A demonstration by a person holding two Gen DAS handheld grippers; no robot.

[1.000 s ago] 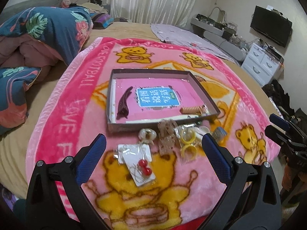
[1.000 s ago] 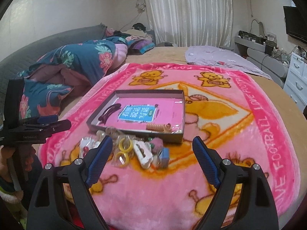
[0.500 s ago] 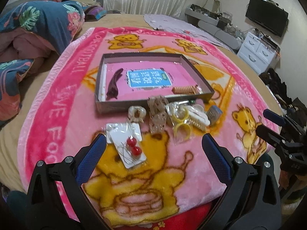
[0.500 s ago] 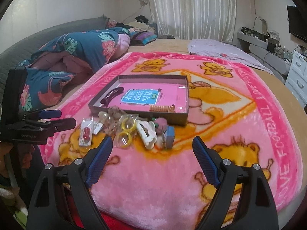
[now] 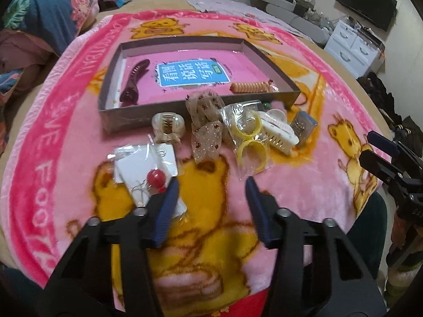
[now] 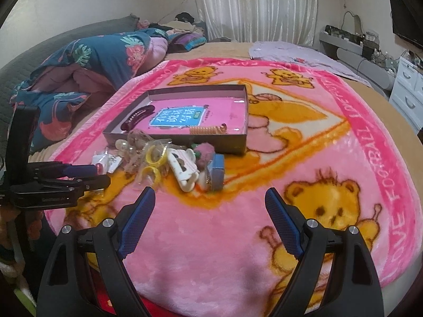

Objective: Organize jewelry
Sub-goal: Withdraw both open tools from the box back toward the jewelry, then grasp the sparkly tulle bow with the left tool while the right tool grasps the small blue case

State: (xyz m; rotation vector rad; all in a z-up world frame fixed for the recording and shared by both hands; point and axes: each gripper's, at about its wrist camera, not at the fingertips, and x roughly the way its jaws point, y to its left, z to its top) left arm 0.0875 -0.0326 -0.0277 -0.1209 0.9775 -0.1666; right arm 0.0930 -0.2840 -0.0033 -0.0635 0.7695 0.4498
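On a plush pink bear blanket, my left gripper hangs half open and empty above a carded pair of red bead earrings; 1 bead is hidden behind its finger. Only my right view shows a fuzzy pink ball behind the white claw clip, possibly a pompom. My right gripper gapes wide, empty. The grey cardboard box holds 1 dark clip and 1 orange coil.
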